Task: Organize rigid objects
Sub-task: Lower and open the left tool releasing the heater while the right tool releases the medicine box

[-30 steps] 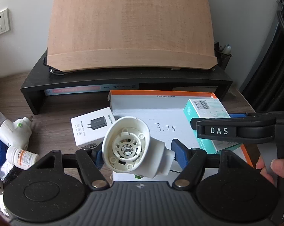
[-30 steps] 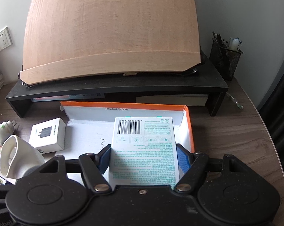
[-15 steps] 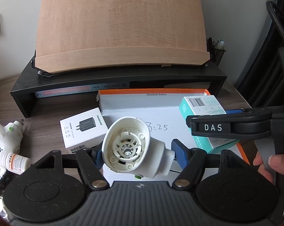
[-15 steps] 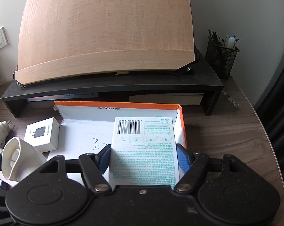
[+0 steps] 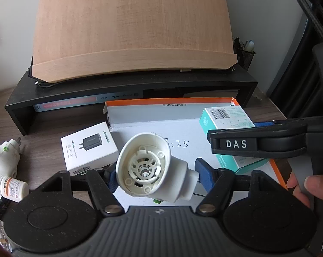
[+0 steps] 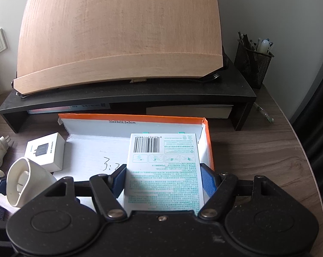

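Over the open orange-edged box [image 5: 204, 126], the left gripper [image 5: 155, 177] clamps a white funnel-shaped plastic part [image 5: 148, 167], its ribbed mouth facing the camera and its left finger mostly hidden behind it. Alongside, the right gripper [image 6: 163, 180] grips a white-and-teal carton [image 6: 164, 171], barcode end forward, above the box's right side. The handwriting on the box floor is partly covered. A white charger box [image 5: 88, 147] sits on the desk [image 6: 257, 150] just left.
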